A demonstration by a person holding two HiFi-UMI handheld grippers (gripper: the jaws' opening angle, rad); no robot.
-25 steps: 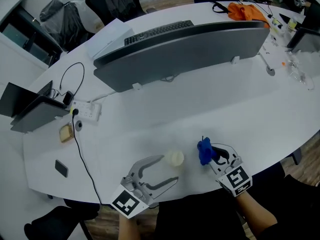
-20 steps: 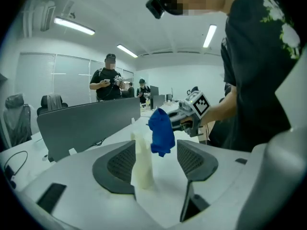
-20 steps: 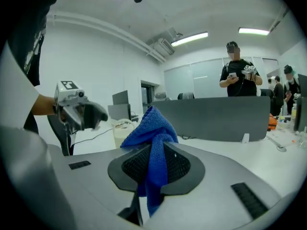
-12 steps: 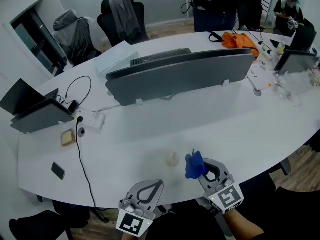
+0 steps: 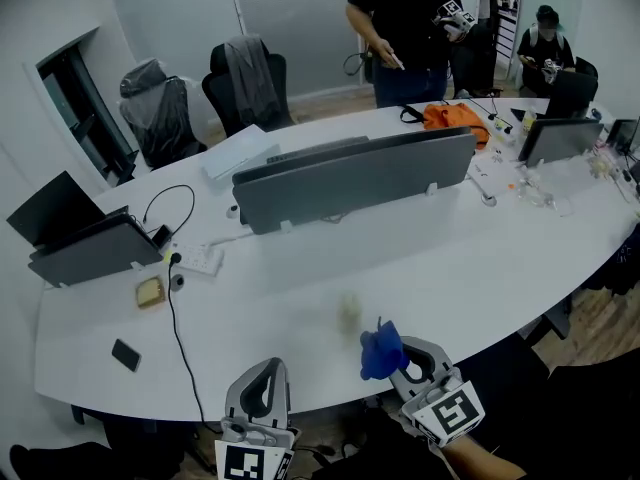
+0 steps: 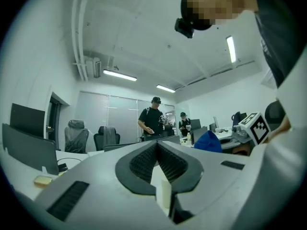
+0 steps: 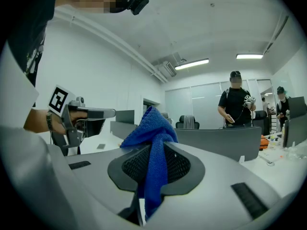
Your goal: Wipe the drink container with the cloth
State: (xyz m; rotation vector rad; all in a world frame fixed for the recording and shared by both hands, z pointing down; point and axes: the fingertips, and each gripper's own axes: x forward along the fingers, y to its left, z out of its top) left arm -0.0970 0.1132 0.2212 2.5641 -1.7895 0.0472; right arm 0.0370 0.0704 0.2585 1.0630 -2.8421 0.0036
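Observation:
The drink container (image 5: 349,309), a small pale cup, stands alone on the white table (image 5: 460,268), just beyond both grippers. In the head view my left gripper (image 5: 270,368) sits at the bottom edge, shut and empty, short of the cup and to its left. The left gripper view shows its jaws (image 6: 157,143) pressed together with nothing between them. My right gripper (image 5: 393,359) is shut on the blue cloth (image 5: 381,351), which sticks up in a bunch near the cup's right. In the right gripper view the cloth (image 7: 151,128) hangs clamped between the jaws (image 7: 154,145).
A long grey divider screen (image 5: 350,178) crosses the table's middle. A laptop (image 5: 85,248), power strip (image 5: 200,260), cable, phone (image 5: 126,354) and a small yellowish block (image 5: 150,291) lie at the left. A person (image 5: 405,18) stands beyond the table, near an orange bag (image 5: 455,116).
The left gripper stood open beside the cup, then shut empty. Both grippers drew back toward me and rose; the cup stayed on the table. The cloth stayed in the right gripper.

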